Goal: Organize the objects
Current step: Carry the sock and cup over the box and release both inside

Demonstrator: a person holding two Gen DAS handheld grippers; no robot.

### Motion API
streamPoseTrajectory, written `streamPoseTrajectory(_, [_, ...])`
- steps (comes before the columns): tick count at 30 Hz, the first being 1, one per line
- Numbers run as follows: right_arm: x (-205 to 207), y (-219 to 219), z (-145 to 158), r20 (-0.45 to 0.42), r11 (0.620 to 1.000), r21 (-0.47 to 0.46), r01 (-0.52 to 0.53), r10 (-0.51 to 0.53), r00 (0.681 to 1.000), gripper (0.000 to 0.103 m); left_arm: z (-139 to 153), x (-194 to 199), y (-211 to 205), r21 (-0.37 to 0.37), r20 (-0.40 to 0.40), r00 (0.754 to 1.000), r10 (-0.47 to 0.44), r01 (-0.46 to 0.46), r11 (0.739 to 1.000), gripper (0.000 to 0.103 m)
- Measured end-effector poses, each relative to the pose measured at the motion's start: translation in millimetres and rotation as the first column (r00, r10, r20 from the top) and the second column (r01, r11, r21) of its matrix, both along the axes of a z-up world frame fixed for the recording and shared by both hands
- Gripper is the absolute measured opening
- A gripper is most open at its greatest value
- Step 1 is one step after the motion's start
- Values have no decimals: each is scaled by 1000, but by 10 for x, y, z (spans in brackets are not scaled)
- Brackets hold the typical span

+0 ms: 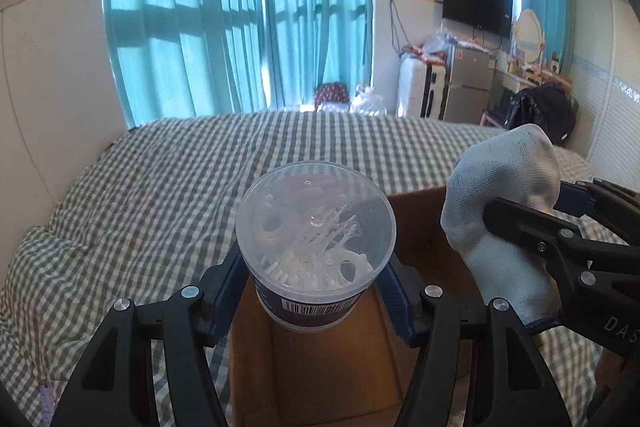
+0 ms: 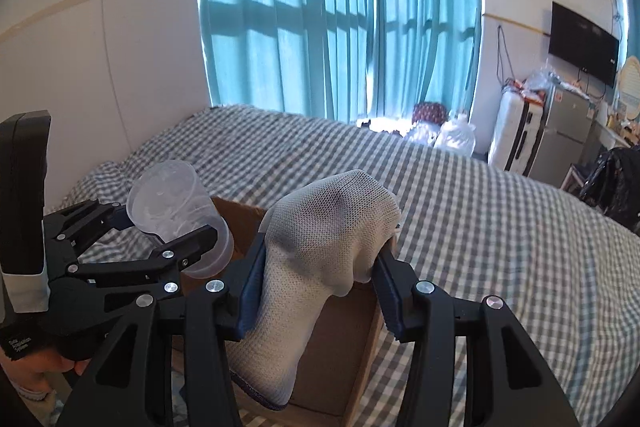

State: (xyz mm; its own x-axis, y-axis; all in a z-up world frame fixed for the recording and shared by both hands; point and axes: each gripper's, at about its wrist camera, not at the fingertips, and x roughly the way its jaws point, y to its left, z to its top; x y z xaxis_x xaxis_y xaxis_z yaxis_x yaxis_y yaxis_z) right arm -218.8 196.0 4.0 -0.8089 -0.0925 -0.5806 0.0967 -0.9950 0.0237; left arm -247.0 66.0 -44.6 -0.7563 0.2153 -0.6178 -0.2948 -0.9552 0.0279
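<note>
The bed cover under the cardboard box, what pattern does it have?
The bed cover has a grey and white check pattern, best seen in the right wrist view.

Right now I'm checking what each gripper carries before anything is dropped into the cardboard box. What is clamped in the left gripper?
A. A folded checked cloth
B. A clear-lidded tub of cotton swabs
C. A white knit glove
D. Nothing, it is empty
B: in the left wrist view the left gripper pinches the tub of cotton swabs between its blue pads above the cardboard box, while the glove sits in the right gripper.
</note>
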Motion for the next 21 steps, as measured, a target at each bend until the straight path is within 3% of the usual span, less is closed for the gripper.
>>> streamPoseTrajectory(10, [-240, 122, -475, 83, 1000, -24, -14, 16, 996, 51, -359, -54, 100, -24, 85, 996, -10, 12, 1000, 64])
streamPoseTrajectory(13, [-185, 165, -449, 77, 999, -36, 13, -10, 997, 58, -333, -8, 112, -25, 93, 996, -6, 8, 1000, 64])
streamPoseTrajectory(16, [-81, 216, -301, 51, 998, -65, 18, -14, 999, 72, -235, 95, 86, -25, 82, 997, 9, -7, 1000, 66])
streamPoseTrajectory(18, [-2, 236, -168, 26, 998, -59, 30, -28, 999, 80, -118, 177, 77, -28, 65, 998, 17, -15, 999, 73])
streamPoseTrajectory(20, [126, 241, 1, -3, 998, -52, 39, -39, 999, 82, 28, 268, 60, -47, 22, 999, 45, -44, 998, 90])
streamPoseTrajectory(21, [198, 240, 87, -17, 998, -50, 42, -43, 999, 83, 130, 343, 44, -47, -6, 998, 56, -57, 997, 91])
